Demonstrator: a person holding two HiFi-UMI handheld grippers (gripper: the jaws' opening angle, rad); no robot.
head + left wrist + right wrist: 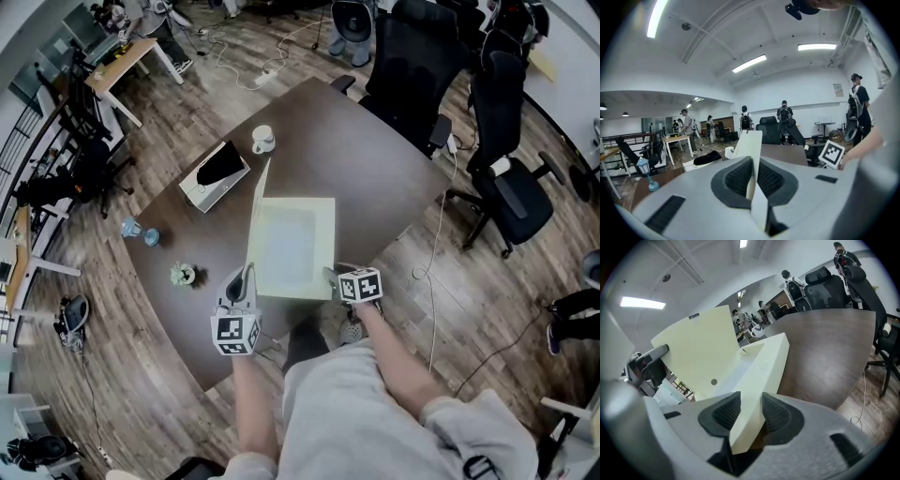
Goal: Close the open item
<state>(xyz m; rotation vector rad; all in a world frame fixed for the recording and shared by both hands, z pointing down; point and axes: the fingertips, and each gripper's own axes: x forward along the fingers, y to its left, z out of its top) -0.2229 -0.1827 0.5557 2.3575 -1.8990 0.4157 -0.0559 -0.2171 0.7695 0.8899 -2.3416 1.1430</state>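
Bench point(375, 169) of dark wood is carrying an open cream box point(329, 246) near its middle, the lid point(258, 217) standing upright along the box's left side. Left tongs point(247, 274) are pinching the lid's near edge, nearly closed, while right tongs point(330, 277) are gripping the box's near right wall.

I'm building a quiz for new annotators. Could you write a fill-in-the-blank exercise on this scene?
1. The left gripper is shut on the raised ____ of the cream box.
2. The right gripper is ____ on that box's near wall.
3. The mug standing beyond the box is ____.
Missing words: lid; shut; white.
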